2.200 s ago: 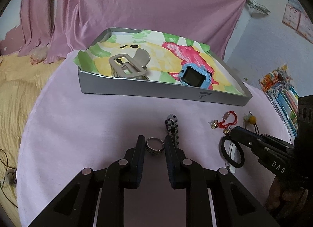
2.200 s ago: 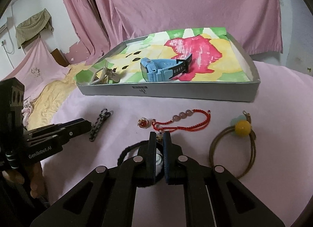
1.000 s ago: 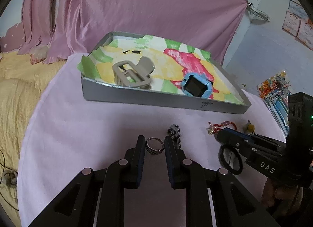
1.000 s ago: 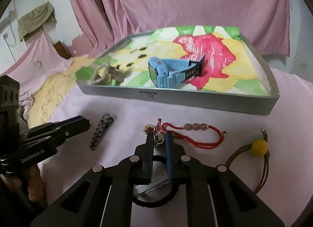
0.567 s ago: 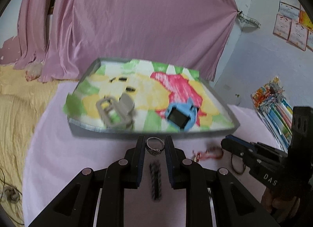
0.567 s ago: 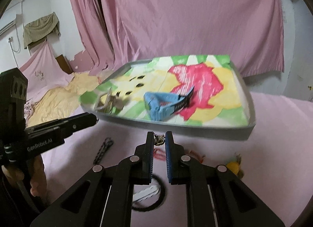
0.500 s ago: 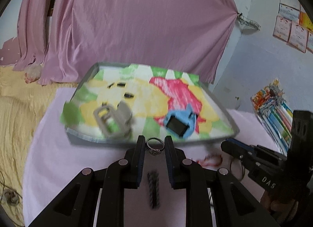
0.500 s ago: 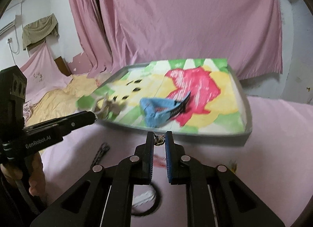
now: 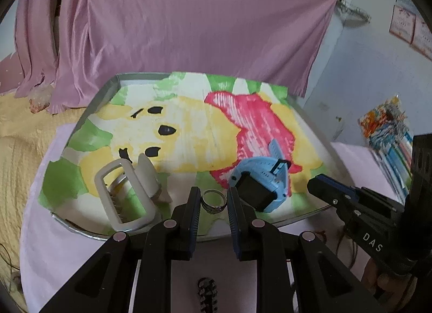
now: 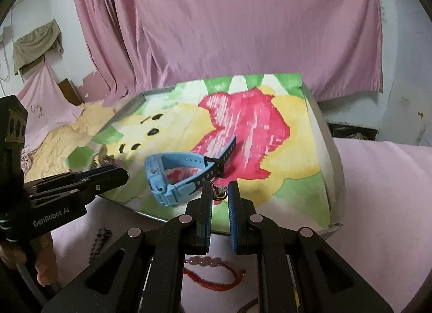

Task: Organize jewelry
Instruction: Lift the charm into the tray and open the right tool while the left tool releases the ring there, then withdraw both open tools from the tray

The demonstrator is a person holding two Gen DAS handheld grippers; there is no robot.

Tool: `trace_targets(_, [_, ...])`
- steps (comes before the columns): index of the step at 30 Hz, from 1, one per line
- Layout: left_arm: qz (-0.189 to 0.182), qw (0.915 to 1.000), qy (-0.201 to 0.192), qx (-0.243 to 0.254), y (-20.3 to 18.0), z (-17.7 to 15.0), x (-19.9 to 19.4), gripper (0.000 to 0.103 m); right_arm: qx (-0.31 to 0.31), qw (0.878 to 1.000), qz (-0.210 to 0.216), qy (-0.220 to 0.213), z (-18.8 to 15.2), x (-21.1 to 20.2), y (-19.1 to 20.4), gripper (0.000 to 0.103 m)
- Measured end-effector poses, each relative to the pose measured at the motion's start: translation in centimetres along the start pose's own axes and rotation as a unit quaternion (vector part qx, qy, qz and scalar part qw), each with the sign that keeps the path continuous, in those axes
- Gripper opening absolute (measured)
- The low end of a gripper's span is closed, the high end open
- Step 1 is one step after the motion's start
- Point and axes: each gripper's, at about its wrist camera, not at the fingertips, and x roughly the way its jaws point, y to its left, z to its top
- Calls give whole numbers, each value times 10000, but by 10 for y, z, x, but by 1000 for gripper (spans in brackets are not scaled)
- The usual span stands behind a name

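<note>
Nearest the left camera, at six o'clock, the left gripper (image 9: 214,202) has its jaws pinching a silver ring (image 9: 214,201) above the tray (image 9: 108,88)'s near edge. At six o'clock of the right camera, the right gripper (image 10: 220,194) pinches a small charm (image 10: 219,192) between nearly closed jaws. Farther in, a blue watch (image 9: 263,179) lies at three o'clock and a beige hair claw (image 9: 129,191) at nine.

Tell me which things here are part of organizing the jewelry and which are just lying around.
Part of the job:
- silver ring, held in left claw
- small charm, held in right claw
- tray
- blue watch and hair claw clip in tray
- red beaded bracelet and braided chain on table

Lying about:
- pink curtain
- yellow blanket
</note>
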Motion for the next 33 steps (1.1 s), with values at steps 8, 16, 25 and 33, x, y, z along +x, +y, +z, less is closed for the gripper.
trace_targets(8, [140,9997,185,-37,5,0,8,19,-244,9983,-70,523,10,23,-1,11])
trace_targets(16, [-127,9998,81,-149,8,-1,2,64,-135,9987,-74,477,7,17,-4,37])
trace_targets(25, [-144,9991,-302,-249,10,-11,-30,79,35,9984,-353,-440,-3,-45,-16,77])
trace_targets(33, [-4,9935,-1125,-148,8,-36,-77,101,-27,9896,-734,-1237,-31,-95,-9,98])
